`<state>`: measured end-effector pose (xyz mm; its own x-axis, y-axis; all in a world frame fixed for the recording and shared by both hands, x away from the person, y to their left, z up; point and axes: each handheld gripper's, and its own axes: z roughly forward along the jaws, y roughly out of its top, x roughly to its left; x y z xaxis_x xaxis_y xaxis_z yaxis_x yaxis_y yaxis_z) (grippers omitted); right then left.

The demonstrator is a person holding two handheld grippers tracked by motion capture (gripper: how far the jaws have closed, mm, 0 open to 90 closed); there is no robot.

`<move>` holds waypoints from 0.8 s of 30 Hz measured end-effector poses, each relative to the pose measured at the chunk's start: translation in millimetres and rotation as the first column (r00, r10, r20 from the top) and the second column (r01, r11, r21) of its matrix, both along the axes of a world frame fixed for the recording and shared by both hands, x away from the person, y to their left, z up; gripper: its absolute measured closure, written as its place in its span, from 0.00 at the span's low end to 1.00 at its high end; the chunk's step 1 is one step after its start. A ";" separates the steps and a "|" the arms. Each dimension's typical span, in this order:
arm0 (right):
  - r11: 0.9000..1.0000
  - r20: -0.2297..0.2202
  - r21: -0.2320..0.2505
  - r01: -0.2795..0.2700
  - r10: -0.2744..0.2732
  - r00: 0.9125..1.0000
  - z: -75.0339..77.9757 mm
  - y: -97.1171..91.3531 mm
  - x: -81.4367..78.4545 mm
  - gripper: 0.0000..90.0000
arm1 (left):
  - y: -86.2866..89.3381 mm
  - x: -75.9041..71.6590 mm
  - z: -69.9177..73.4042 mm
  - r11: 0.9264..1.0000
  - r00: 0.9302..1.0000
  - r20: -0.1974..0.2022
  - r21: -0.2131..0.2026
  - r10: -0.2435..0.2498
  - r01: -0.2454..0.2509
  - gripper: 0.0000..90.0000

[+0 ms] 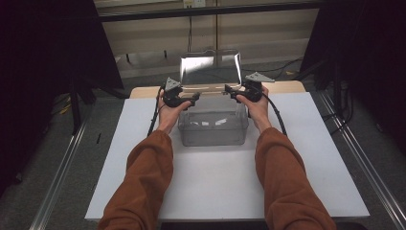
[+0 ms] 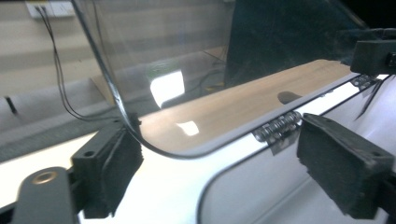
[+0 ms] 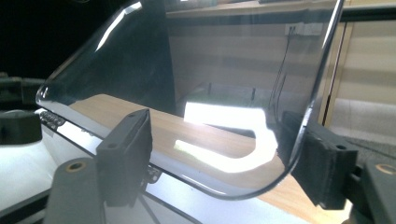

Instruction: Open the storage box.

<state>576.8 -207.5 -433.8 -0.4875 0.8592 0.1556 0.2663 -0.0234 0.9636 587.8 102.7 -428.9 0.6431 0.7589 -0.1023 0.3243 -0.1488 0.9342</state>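
A clear plastic box (image 1: 213, 127) stands on the white board (image 1: 306, 158), its hinged lid (image 1: 210, 69) raised upright at the back. My left gripper (image 1: 195, 97) is at the lid's lower left corner and my right gripper (image 1: 230, 92) at its lower right corner. In the left gripper view the gripper (image 2: 219, 140) has its jaws wide apart. The lid's curved edge (image 2: 122, 109) runs right beside the left pad (image 2: 119, 154), far from the other pad. In the right gripper view the gripper (image 3: 219, 135) is also spread, with the lid edge (image 3: 310, 107) beside the right pad (image 3: 322, 163).
The board lies on a wooden table (image 1: 287, 87). Metal hinges (image 2: 278, 126) join lid and box along the back rim. Dark curtains hang at both sides, and rails run along the floor. Cables hang on the wall behind.
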 end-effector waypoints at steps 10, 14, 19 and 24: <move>0.999 -0.033 0.028 0.019 -0.018 0.999 -1.3 -0.5 1.0 0.26 | -1.3 0.0 -2.7 1.000 1.000 -0.018 0.017 -0.022 0.022 0.17; 0.999 -0.046 0.037 0.026 -0.024 0.999 -1.3 -0.4 1.5 0.26 | -1.1 0.2 -3.5 1.000 0.999 -0.028 0.005 -0.029 0.029 0.17; 0.998 -0.057 0.051 0.030 -0.028 0.998 -2.0 -0.3 1.8 0.25 | -1.2 0.1 -4.0 0.999 0.999 -0.041 -0.005 -0.034 0.034 0.17; 0.997 -0.072 0.069 0.039 -0.034 0.997 -2.7 -0.4 2.1 0.25 | -1.5 -0.3 -4.6 0.999 0.998 -0.046 0.007 -0.043 0.043 0.18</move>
<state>578.9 -207.8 -436.6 -0.4419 0.8616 0.2497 0.3317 -0.1017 0.9379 587.4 101.2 -433.6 0.6698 0.7316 -0.1268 0.3601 -0.1707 0.9172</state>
